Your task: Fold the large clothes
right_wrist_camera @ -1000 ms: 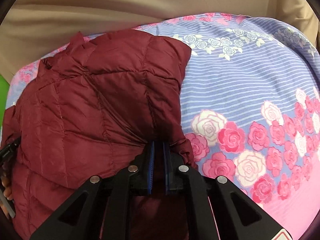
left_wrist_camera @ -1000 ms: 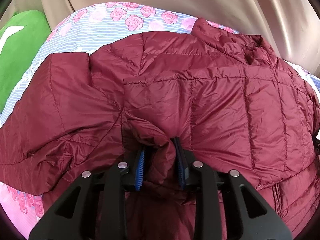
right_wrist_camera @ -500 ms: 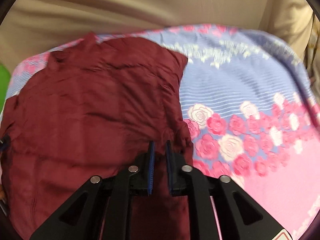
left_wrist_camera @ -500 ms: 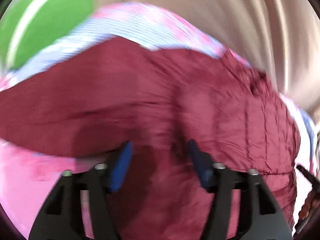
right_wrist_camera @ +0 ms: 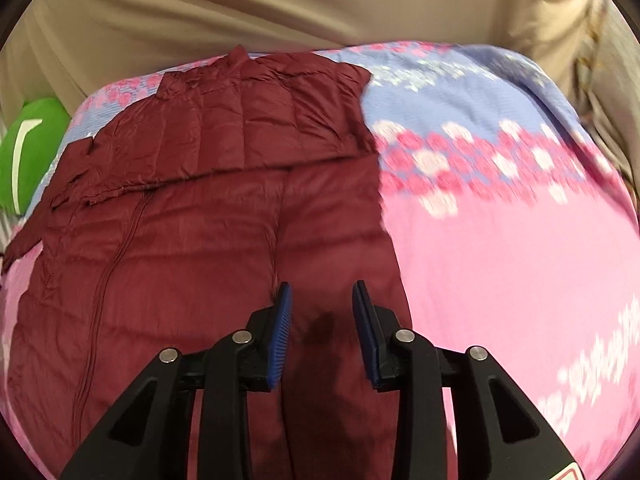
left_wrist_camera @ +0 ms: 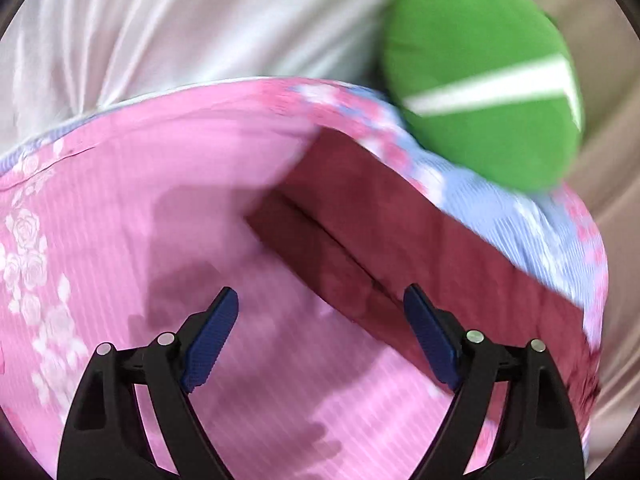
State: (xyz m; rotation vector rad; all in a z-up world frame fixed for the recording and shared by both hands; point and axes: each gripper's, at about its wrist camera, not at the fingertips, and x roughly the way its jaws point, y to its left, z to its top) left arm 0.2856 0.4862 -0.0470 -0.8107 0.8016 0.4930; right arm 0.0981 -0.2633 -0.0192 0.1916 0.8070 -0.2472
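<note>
Jacket below both tongs, jaws opening.

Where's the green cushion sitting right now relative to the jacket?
The green cushion lies at the far-left edge of the right wrist view, off the floral bedspread, just beyond the maroon jacket; in the left wrist view it shows upper right.
</note>
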